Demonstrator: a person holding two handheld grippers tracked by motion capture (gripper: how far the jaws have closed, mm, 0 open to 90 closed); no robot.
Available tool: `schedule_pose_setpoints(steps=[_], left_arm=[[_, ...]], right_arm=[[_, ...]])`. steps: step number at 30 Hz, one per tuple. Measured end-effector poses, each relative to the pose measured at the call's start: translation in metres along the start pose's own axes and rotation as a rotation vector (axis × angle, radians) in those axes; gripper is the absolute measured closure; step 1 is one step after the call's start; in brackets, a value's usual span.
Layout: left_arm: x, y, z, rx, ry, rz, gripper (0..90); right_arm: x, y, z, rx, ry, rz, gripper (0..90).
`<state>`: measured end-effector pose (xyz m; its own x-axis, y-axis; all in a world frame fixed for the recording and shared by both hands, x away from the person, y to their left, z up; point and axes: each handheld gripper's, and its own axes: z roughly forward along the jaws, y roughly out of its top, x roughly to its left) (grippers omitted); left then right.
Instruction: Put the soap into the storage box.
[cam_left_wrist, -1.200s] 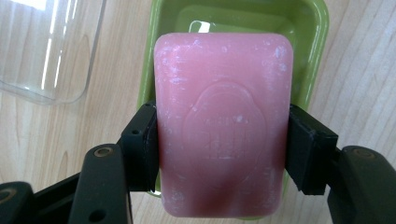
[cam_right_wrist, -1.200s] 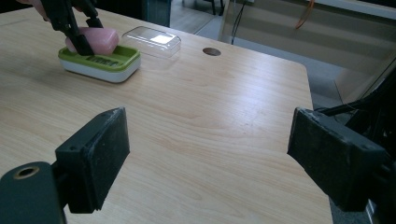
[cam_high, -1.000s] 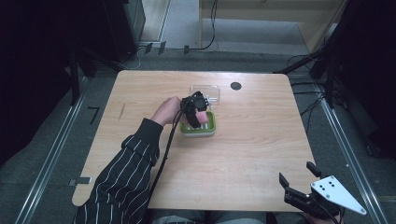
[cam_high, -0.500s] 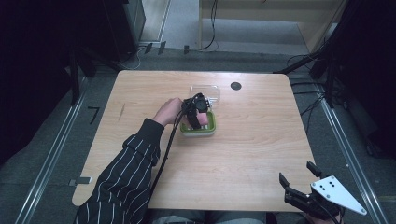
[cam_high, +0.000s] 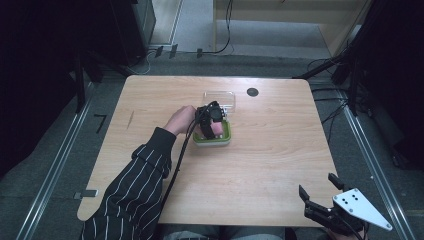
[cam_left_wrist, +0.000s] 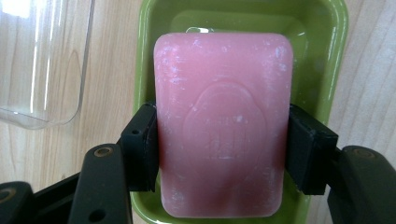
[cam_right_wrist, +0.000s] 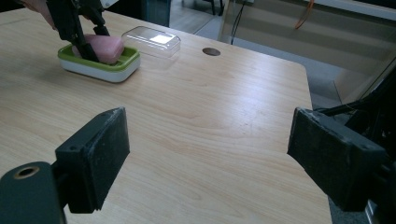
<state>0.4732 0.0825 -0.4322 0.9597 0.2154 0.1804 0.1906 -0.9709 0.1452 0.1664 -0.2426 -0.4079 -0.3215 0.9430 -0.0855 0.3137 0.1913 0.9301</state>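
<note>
left gripper view: left claw clenched on rounded pink soap bar, embossed emblem unreadable, over glossy green dish; right claw released.

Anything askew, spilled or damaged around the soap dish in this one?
Nothing stands out. The pink soap bar sits squarely between the left gripper pads over the green soap dish. The clear lid lies flat on the table beside the dish. No spills or damage show.
</note>
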Motion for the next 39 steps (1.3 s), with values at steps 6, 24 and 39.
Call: schedule_pose_setpoints(steps=[6, 24, 39], left_arm=[[0.001, -0.001, 0.001, -0.009, 0.005, -0.003, 38.3], [0.002, -0.001, 0.005, -0.014, -0.019, 0.005, 37.1], [0.007, -0.005, -0.012, -0.048, -0.030, -0.054, 31.9]], right_arm=[[0.000, 0.000, 0.000, 0.000, 0.000, 0.000, 12.9], [0.000, 0.000, 0.000, -0.001, -0.002, 0.003, 12.9], [0.000, 0.000, 0.000, -0.003, -0.001, 0.004, 12.9]])
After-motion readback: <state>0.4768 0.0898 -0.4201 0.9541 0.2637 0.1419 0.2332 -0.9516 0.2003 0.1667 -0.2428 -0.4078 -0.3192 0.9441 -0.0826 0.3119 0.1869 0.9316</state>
